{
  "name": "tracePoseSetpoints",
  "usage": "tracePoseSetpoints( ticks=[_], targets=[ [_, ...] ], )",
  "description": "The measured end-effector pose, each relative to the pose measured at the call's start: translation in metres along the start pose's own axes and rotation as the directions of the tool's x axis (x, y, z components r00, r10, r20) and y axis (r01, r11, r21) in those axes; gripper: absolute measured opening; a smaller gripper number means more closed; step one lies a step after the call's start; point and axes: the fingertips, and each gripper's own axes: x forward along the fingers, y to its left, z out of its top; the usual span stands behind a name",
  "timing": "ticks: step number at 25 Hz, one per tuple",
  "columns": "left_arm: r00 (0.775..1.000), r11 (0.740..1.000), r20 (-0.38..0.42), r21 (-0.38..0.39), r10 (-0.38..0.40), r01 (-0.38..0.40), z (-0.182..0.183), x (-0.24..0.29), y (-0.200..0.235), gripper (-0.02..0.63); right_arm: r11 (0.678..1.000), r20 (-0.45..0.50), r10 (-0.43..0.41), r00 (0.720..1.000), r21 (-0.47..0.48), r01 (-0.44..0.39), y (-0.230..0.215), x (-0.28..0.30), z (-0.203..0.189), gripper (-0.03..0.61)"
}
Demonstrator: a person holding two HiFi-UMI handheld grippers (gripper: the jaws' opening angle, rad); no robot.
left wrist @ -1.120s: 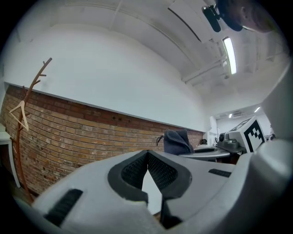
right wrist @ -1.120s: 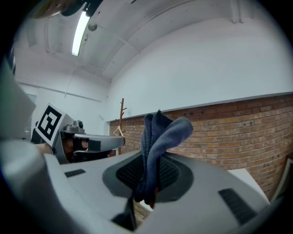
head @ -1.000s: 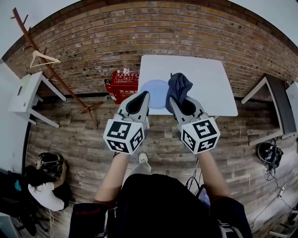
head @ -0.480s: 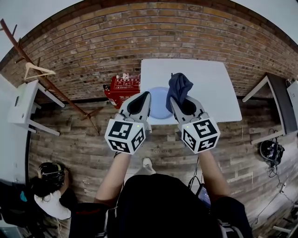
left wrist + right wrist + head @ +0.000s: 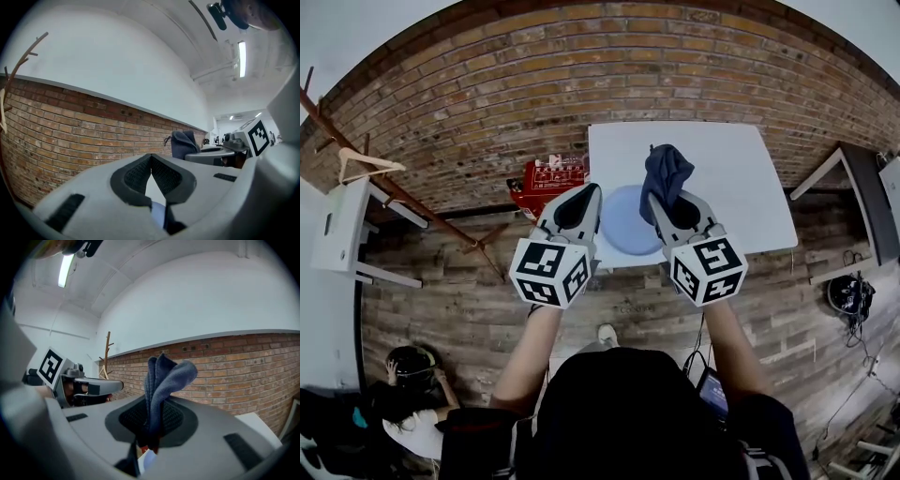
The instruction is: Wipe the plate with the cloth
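Note:
A round pale blue plate point(image 5: 625, 220) lies near the front left edge of the white table point(image 5: 731, 178). Part of it is hidden behind the two grippers. My right gripper point(image 5: 660, 200) is shut on a dark blue cloth point(image 5: 665, 172), which sticks up past the fingertips at the plate's right rim. In the right gripper view the cloth point(image 5: 164, 378) stands folded between the jaws of that gripper point(image 5: 151, 427). My left gripper point(image 5: 592, 194) hovers at the plate's left rim. Its jaws point(image 5: 151, 161) meet with nothing between them.
A red box point(image 5: 547, 177) sits on the wooden floor against the brick wall, left of the table. A wooden coat rack point(image 5: 403, 199) and a small white table point(image 5: 339, 230) stand further left. A dark desk point(image 5: 865, 202) is at the right. A person point(image 5: 405, 367) crouches at lower left.
The table and plate have drawn closer to me, and both grippers now reach over the table's front edge beside the plate. The cloth stays in the right gripper.

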Motion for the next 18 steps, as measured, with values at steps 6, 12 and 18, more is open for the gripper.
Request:
tracePoseSetpoints(
  ticks=[6,12,18],
  targets=[
    [0.999,1.0,-0.029,-0.019,-0.017,0.017,-0.012,0.007,0.034,0.02,0.999,-0.013,-0.035,0.999,0.002,0.035,-0.001,0.025,-0.003,0.06],
    [0.998,0.998,-0.046,-0.037,-0.043,0.042,-0.02,0.019,0.043,0.02,0.999,-0.041,-0.051,0.998,-0.001,0.051,-0.007,0.038,-0.011,0.06],
    [0.996,0.997,-0.06,-0.047,-0.06,0.057,-0.029,0.032,0.044,0.02,0.998,-0.052,-0.058,0.997,0.009,0.058,-0.016,0.047,-0.016,0.06]
  ],
)
